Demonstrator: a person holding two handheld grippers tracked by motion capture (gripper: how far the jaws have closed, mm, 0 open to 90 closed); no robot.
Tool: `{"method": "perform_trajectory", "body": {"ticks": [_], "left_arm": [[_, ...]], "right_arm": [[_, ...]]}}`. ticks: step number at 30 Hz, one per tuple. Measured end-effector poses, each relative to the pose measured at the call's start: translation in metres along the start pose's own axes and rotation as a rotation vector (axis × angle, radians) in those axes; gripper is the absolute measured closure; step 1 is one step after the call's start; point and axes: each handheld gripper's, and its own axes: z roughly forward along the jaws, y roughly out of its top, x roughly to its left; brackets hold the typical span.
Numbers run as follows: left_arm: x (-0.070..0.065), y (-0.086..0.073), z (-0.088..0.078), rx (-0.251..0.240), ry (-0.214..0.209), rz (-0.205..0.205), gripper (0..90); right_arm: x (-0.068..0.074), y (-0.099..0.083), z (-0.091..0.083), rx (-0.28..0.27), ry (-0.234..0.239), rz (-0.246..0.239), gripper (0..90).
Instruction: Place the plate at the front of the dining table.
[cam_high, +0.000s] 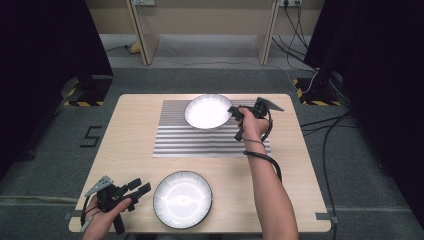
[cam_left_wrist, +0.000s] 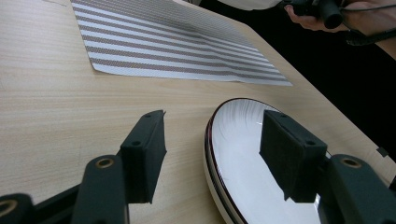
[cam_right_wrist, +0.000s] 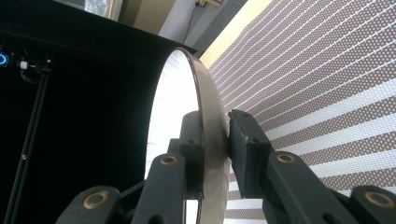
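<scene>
Plates: white, dark-rimmed. Right tool (cam_high: 234, 111) is pinching far plate (cam_high: 207, 111) by its rim over striped mat (cam_high: 210, 140). Left tool (cam_high: 136, 189) is sitting wide open beside near plate (cam_high: 183, 199) on counter (cam_high: 130, 145).

Near plate (cam_left_wrist: 243, 172) cut off by bottom edge in left gripper view. Far plate (cam_right_wrist: 205, 116) partly hidden behind jaws in right gripper view; bottom cropped.
</scene>
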Motion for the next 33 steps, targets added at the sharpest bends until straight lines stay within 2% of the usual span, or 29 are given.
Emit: {"method": "perform_trajectory", "body": {"ticks": [18, 22, 29, 33], "left_arm": [[0.001, 0.000, 0.001, 0.004, 0.000, -0.001, 39.9], [0.001, 0.000, 0.001, 0.003, -0.003, 0.000, 40.0], [0.001, 0.000, 0.000, 0.002, 0.000, -0.001, 40.2], [0.001, 0.000, 0.000, 0.002, -0.001, -0.003, 40.2]], "right_arm": [[-0.010, 0.007, 0.009, -0.014, -0.020, 0.035, 75.5], [-0.013, 0.007, 0.013, -0.015, -0.024, 0.044, 75.5], [-0.016, 0.005, 0.020, -0.011, -0.048, 0.034, 75.2], [-0.019, 0.005, 0.025, -0.011, -0.046, 0.052, 75.2]]}}
